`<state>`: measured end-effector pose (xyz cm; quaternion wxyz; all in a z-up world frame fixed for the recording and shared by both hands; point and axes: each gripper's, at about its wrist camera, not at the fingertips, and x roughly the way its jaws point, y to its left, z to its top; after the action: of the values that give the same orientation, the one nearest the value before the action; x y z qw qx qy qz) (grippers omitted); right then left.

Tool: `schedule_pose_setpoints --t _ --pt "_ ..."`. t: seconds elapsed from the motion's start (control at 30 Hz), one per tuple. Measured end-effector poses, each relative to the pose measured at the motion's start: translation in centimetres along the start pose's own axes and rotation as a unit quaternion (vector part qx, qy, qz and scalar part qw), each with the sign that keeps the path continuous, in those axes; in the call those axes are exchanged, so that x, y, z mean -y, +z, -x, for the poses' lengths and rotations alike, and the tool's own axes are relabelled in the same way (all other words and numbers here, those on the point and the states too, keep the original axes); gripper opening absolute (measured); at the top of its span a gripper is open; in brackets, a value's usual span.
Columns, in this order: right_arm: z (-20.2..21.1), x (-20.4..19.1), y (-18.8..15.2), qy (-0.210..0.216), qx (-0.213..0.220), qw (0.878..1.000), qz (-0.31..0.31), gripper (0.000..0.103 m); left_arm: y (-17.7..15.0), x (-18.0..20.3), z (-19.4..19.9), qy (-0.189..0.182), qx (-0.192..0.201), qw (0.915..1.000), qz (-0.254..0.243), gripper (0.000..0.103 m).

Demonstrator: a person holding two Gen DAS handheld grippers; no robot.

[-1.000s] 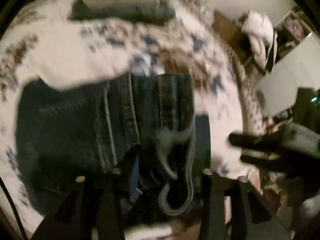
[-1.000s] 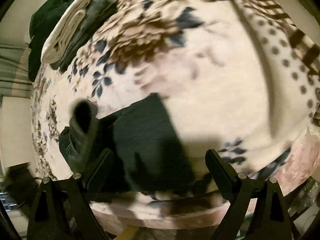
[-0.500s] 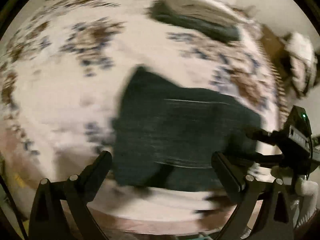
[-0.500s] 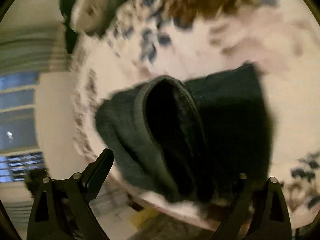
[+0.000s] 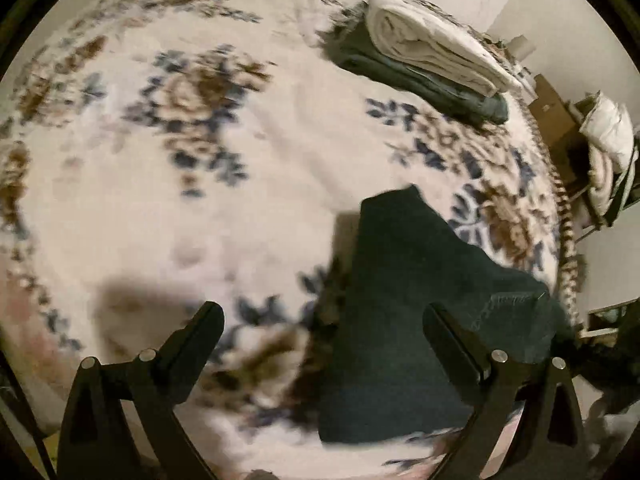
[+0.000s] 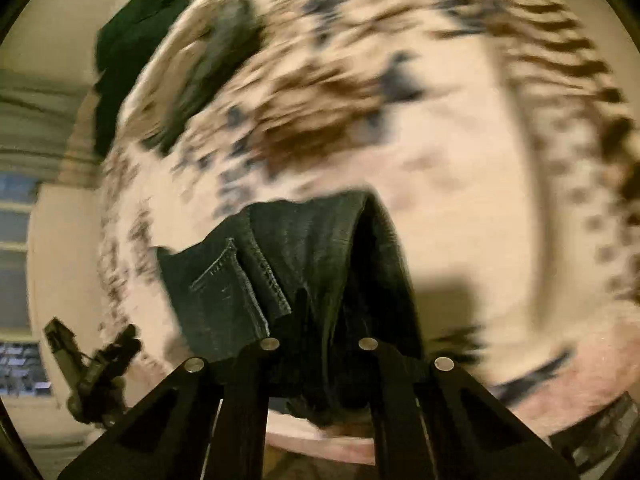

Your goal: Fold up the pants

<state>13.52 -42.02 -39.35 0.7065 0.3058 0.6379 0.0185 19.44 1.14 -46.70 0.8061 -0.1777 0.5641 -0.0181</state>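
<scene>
Dark denim pants point(image 5: 404, 312) lie folded on a floral blanket-covered bed point(image 5: 200, 200), near its front edge. My left gripper point(image 5: 324, 320) is open and empty, held above the bed just left of the pants. In the right wrist view the pants point(image 6: 304, 264) show a back pocket and a raised fold. My right gripper point(image 6: 324, 312) is shut on the pants at their near edge. The left gripper also shows in the right wrist view point(image 6: 100, 364) at lower left.
A stack of folded cream and dark green cloth point(image 5: 432, 60) lies at the far right of the bed. A chair with white clothes point(image 5: 608, 148) stands beside the bed on the right. A window point(image 6: 16, 280) is on the left wall.
My left gripper let go of the pants, opened and drew back to the left. My right gripper closed on the near edge of the pants, which now lie folded.
</scene>
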Motion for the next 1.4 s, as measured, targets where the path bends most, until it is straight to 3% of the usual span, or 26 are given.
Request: schedule_pose_setpoints --t 0.1,0.17,0.27,0.3,0.33,0.43,0.47,0.5,0.53,0.6,0.7,0.77,0.8,0.9,0.93,0.97,1.0,1.1,1.13,1.2,1.23,1.27,1.3,1.33,1.37,1.4 --pt "-2.1 3.0 0.5 0.034 -0.057 0.997 -0.026 0.009 1.0 2.1 -2.9 -0.026 -0.026 0.9993 -0.005 0.101" --pt "-3.3 2.9 0.3 0.034 -0.080 0.996 -0.015 0.017 1.9 3.3 -5.7 -0.040 -0.052 0.9978 -0.003 0.101" --pt "-3.8 2.7 0.4 0.061 -0.093 0.993 -0.028 0.052 3.5 3.3 -9.1 -0.058 -0.083 0.9948 0.012 0.101" --pt "-3.5 3.2 0.5 0.076 -0.082 0.993 -0.029 0.077 3.9 3.1 -9.9 -0.064 -0.091 0.9935 0.022 0.101" --pt "-3.7 3.2 0.7 0.082 -0.078 0.993 -0.030 0.091 4.3 2.8 -10.7 -0.077 -0.100 0.9915 0.034 0.101" --pt "-6.5 3.7 0.9 0.089 -0.108 0.989 -0.047 0.090 5.0 2.2 -11.6 -0.090 -0.108 0.9887 0.053 0.101" --pt "-7.6 3.6 0.7 0.102 -0.120 0.986 -0.052 0.082 5.1 2.2 -11.7 -0.093 -0.109 0.9882 0.053 0.101" --pt "-8.0 3.3 0.4 0.106 -0.121 0.986 -0.049 0.038 5.2 2.3 -11.6 -0.094 -0.111 0.9880 0.051 0.101" --pt "-7.9 2.2 -0.1 0.104 -0.117 0.987 -0.030 0.024 5.2 2.3 -11.4 -0.095 -0.113 0.9879 0.048 0.101" --pt "-5.3 0.6 -0.7 0.094 -0.084 0.992 -0.004 0.016 5.1 2.2 -10.8 -0.098 -0.116 0.9873 0.047 0.101" --pt "-1.7 0.4 -0.9 0.081 -0.053 0.995 -0.010 0.015 5.1 1.8 -10.2 -0.118 -0.119 0.9841 0.059 0.101" --pt "-1.3 2.0 -0.9 0.043 -0.052 0.997 -0.024 0.015 5.2 1.9 -10.4 -0.130 -0.119 0.9820 0.066 0.101" --pt "-2.5 3.1 -1.1 0.023 -0.070 0.997 -0.036 0.016 5.4 2.1 -10.8 -0.131 -0.120 0.9818 0.066 0.101" --pt "-5.3 5.5 -1.2 0.067 -0.126 0.986 -0.086 0.031 5.7 3.1 -12.5 -0.147 -0.126 0.9789 0.064 0.100" --pt "-5.5 5.9 -1.3 0.065 -0.130 0.985 -0.088 0.040 5.8 3.5 -12.9 -0.147 -0.125 0.9794 0.059 0.082" --pt "-5.5 6.2 -1.3 0.059 -0.130 0.986 -0.086 0.041 5.9 4.0 -13.2 -0.152 -0.120 0.9799 0.046 0.061" --pt "-5.3 6.3 -1.3 0.052 -0.122 0.988 -0.076 0.041 6.0 4.4 -13.4 -0.150 -0.118 0.9809 0.035 0.032" --pt "-4.6 7.2 -1.8 0.041 -0.103 0.989 -0.095 0.037 6.8 2.6 -14.5 -0.155 -0.121 0.9787 0.061 0.012" --pt "-4.7 7.6 -1.6 0.038 -0.107 0.989 -0.100 0.037 7.1 1.1 -15.1 -0.162 -0.123 0.9744 0.096 0.011" --pt "-5.1 7.7 -1.3 0.033 -0.114 0.988 -0.095 0.038 7.2 -2.6 -16.3 -0.221 -0.142 0.9437 0.201 0.011" --pt "-5.1 7.7 -1.1 0.027 -0.119 0.988 -0.090 0.045 7.4 -3.2 -16.2 -0.222 -0.141 0.9420 0.209 0.011" --pt "-5.1 7.6 -0.9 0.028 -0.127 0.988 -0.085 0.050 7.8 -3.2 -15.2 -0.211 -0.133 0.9488 0.194 0.012" --pt "-4.9 7.6 -0.6 0.036 -0.130 0.988 -0.081 0.058 8.1 -2.9 -14.3 -0.201 -0.127 0.9558 0.172 0.022" --pt "-4.6 7.3 -0.3 0.046 -0.123 0.988 -0.077 0.067 8.3 -2.3 -13.1 -0.192 -0.123 0.9628 0.145 0.044" --pt "-4.0 7.3 -0.1 0.058 -0.112 0.989 -0.071 0.073 8.2 -1.6 -11.6 -0.191 -0.114 0.9679 0.116 0.059" --pt "-3.3 7.1 0.2 0.071 -0.100 0.991 -0.061 0.083 8.0 -1.2 -10.5 -0.194 -0.104 0.9705 0.098 0.084"
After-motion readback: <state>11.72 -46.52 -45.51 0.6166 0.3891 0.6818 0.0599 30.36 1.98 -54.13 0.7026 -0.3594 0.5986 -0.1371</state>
